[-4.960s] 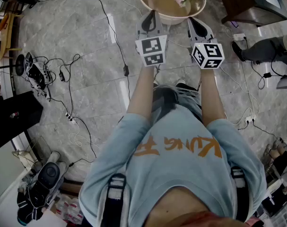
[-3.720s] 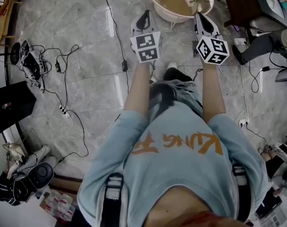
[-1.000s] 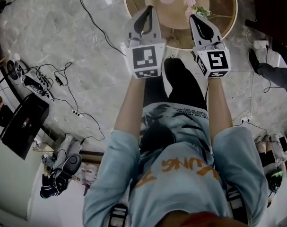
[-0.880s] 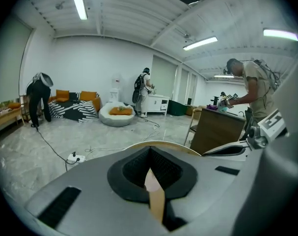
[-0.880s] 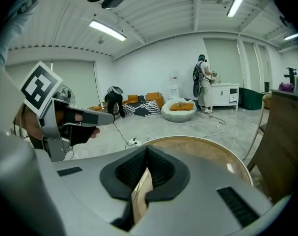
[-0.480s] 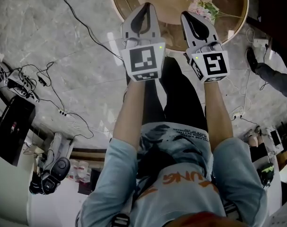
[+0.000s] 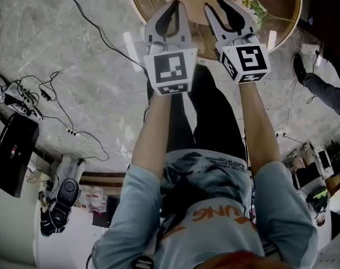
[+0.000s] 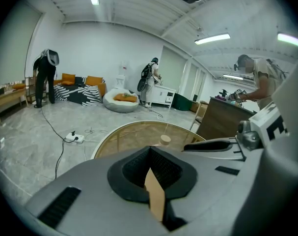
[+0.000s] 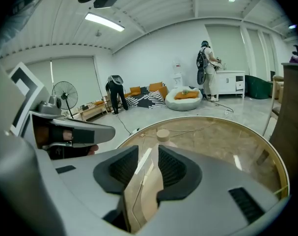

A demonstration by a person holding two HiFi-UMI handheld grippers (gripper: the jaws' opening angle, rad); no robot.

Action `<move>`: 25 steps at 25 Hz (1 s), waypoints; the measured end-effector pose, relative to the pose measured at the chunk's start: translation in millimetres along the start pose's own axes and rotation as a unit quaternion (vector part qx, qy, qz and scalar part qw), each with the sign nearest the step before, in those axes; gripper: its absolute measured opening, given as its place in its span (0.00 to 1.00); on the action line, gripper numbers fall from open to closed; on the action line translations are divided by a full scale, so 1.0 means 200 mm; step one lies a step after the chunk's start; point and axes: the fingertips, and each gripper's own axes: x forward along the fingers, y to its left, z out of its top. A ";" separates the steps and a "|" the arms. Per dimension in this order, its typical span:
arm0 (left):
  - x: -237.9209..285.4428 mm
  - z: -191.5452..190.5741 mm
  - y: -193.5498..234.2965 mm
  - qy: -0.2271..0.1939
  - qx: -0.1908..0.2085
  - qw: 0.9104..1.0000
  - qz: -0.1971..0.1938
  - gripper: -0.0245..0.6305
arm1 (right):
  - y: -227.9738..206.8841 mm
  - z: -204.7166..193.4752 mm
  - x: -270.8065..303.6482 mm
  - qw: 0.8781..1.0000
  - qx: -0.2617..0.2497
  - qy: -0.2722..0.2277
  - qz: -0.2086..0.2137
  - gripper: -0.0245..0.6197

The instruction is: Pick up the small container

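A: Small container (image 9: 162, 134) — where?
B: Upright on the round table (image 9: 266, 154), toward its middle, well in from the near rim. It lies dead ahead of the right gripper (image 9: 148, 152), beyond the tips and not touching.
A: Jaws?
B: The right ones have just been opening — parted, nothing between. Left gripper (image 8: 149, 150) is clenched and empty; the container sits off to its right.
A: So the right takes it?
B: Likely. It's better lined up.

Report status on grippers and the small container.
Left hand-held gripper shut, empty. Right hand-held gripper just opening, nothing between jaws. Small tan-lidded container ahead on round glass-topped table, untouched. Nothing in the way.
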 end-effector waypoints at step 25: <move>0.23 -0.08 0.13 0.054 0.032 0.997 -0.034 0.07 | -0.22 0.00 0.39 0.996 -0.008 -0.049 -0.080 0.30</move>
